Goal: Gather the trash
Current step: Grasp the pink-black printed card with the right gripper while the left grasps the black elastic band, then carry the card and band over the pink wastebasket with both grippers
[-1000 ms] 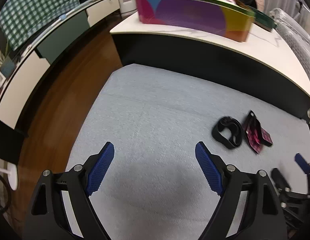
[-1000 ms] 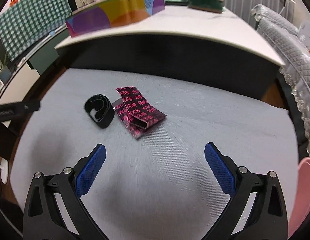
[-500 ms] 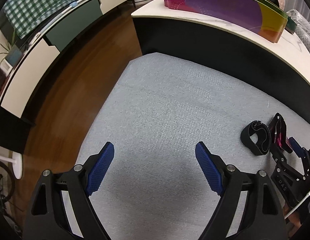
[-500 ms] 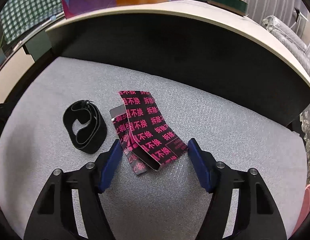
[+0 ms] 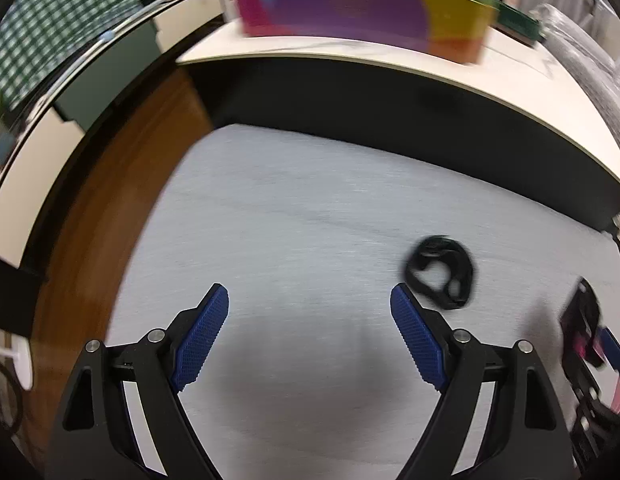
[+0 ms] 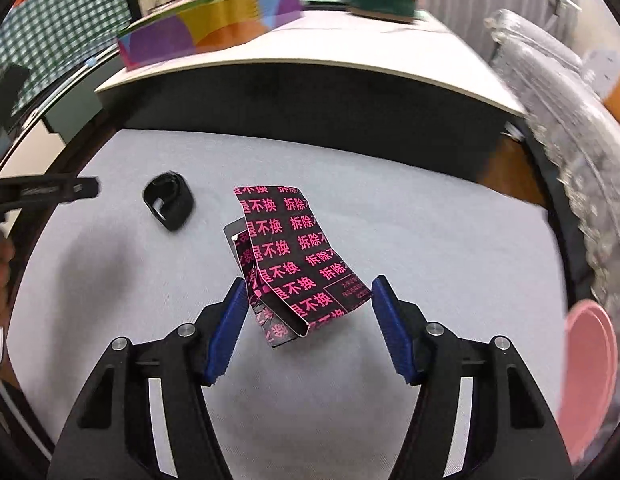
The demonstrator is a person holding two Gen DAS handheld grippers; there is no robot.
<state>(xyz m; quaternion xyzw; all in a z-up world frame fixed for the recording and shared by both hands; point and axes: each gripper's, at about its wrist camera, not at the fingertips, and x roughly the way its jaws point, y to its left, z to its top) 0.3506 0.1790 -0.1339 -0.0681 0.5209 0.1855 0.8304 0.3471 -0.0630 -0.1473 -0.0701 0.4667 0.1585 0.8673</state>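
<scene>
A black card wrapper with pink Chinese print (image 6: 298, 256) sits between the blue pads of my right gripper (image 6: 310, 320). Its lower end appears raised off the grey rug (image 6: 430, 240). The jaws are partly closed around it with gaps at the pads; I cannot tell if they grip it. A black curled band (image 6: 168, 200) lies on the rug to its left. In the left wrist view the band (image 5: 440, 270) lies just right of my open, empty left gripper (image 5: 310, 332), and the wrapper (image 5: 582, 328) shows at the far right.
A low table with a white top and dark sides (image 6: 310, 96) stands behind the rug, carrying a colourful box (image 5: 362, 8). Wooden floor (image 5: 122, 184) lies left of the rug. A pink bin rim (image 6: 590, 380) is at right, by a quilted sofa (image 6: 570, 128).
My right gripper moved in, narrowed its jaws around the wrapper, and the wrapper's end now looks raised. My left gripper swung right, bringing the black band nearer to its right finger.
</scene>
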